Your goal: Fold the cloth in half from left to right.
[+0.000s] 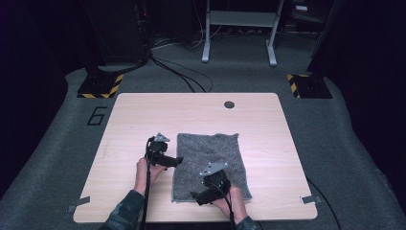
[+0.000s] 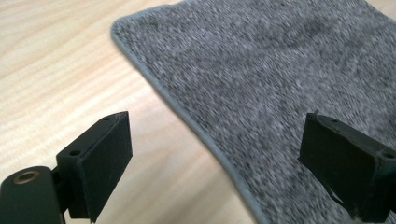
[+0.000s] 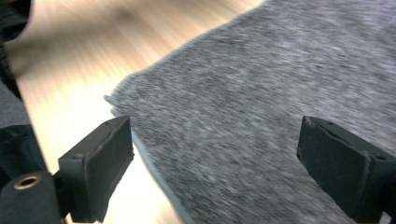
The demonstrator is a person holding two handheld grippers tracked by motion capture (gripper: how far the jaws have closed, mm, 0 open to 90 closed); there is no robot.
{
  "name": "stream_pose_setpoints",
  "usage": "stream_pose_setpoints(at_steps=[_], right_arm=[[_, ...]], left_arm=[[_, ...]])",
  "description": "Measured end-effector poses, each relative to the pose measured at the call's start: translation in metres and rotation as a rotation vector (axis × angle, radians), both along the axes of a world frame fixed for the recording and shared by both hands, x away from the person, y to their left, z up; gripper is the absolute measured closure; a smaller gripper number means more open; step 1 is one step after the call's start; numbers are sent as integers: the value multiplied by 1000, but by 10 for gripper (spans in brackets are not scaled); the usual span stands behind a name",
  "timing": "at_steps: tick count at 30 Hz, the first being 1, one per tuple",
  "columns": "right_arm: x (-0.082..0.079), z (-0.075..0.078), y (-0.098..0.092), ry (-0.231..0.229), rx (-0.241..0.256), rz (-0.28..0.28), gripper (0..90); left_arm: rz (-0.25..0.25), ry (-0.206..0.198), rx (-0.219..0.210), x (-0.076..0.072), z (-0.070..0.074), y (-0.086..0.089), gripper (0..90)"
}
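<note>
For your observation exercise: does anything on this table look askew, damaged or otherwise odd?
Nothing stands out. The grey towel lies flat on the wooden table, roughly square to its edges, with no visible tear or stain. The left gripper and right gripper are both open at its near edges, holding nothing.

Left gripper (image 1: pixel 178 160) at the grey cloth's (image 1: pixel 210 148) left edge, jaws spread wide, one pad (image 2: pixel 100 161) off the cloth, the other over it, right gripper (image 1: pixel 194 196) at the cloth's near-left corner, jaws likewise wide apart, both forearms near the cloth's near side.
</note>
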State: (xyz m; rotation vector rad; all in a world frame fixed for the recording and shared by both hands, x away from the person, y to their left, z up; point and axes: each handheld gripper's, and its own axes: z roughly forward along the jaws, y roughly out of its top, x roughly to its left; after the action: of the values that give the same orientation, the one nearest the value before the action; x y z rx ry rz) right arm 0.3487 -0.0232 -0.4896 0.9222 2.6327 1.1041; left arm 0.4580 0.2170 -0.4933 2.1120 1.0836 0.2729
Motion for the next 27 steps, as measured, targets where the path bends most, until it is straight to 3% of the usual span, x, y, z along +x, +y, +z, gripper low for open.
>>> stream_pose_setpoints(at_steps=[11,15,16,18,19,22,24,27], right_arm=[[-6,-5,34,24,-20,65,104],[-7,-8,44,0,-25,80,100],[-8,-7,47,17,-33,93,101],[-10,-7,52,8,-36,104,134],[-11,-7,56,-14,-30,113,144],[-15,-6,64,-30,-46,138,232],[-17,-8,68,-44,-42,131,278],[-18,-12,72,-37,-52,144,341]], left_arm=[[30,35,-5,33,-1,-4,71],[38,40,11,43,-2,-8,46],[36,49,14,46,-2,-8,44],[44,61,11,53,-5,-10,33],[51,59,14,56,-6,-10,37],[56,73,10,63,-10,-12,70],[84,70,20,67,-12,-15,176],[96,70,13,72,-14,-15,237]])
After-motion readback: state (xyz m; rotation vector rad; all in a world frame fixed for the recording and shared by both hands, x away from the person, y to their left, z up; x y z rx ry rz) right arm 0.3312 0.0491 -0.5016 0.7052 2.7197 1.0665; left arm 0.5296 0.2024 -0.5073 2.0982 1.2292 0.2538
